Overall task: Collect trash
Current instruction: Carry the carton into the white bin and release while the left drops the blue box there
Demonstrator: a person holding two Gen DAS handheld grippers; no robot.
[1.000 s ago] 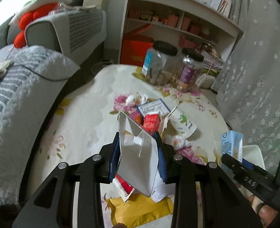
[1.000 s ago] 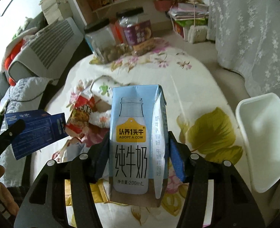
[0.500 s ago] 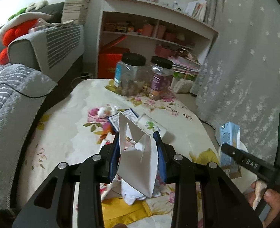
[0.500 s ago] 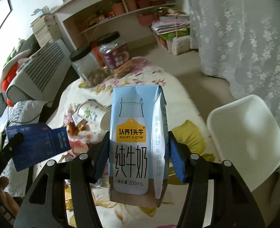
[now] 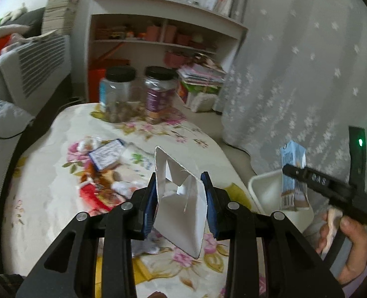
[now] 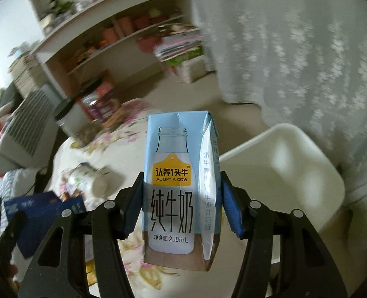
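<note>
My left gripper [image 5: 181, 196] is shut on an opened blue carton [image 5: 183, 213] whose white inside faces the camera; in the right wrist view the same blue carton [image 6: 44, 213] hangs at the lower left. My right gripper [image 6: 182, 193] is shut on a light blue 200 mL milk carton [image 6: 176, 173], held upright; the left wrist view shows that milk carton [image 5: 291, 164] over the white bin [image 5: 268, 193]. The white bin [image 6: 283, 173] stands open on the floor beside the table. Left on the floral table [image 5: 46, 173] are a paper cup [image 6: 89, 178], a red wrapper [image 5: 91, 193] and a blue-white card [image 5: 106, 154].
Two black-lidded jars [image 5: 116, 92] [image 5: 158, 92] stand at the table's far end. A grey sofa [image 5: 22, 69] lines the left side, a shelf unit [image 5: 158, 37] the back, and a lace curtain [image 5: 307, 74] hangs on the right. A yellow envelope [image 5: 116, 270] lies near me.
Both grippers have swung to the right with their cartons still held. The white bin now looms larger in the right wrist view and has come into the left wrist view.
</note>
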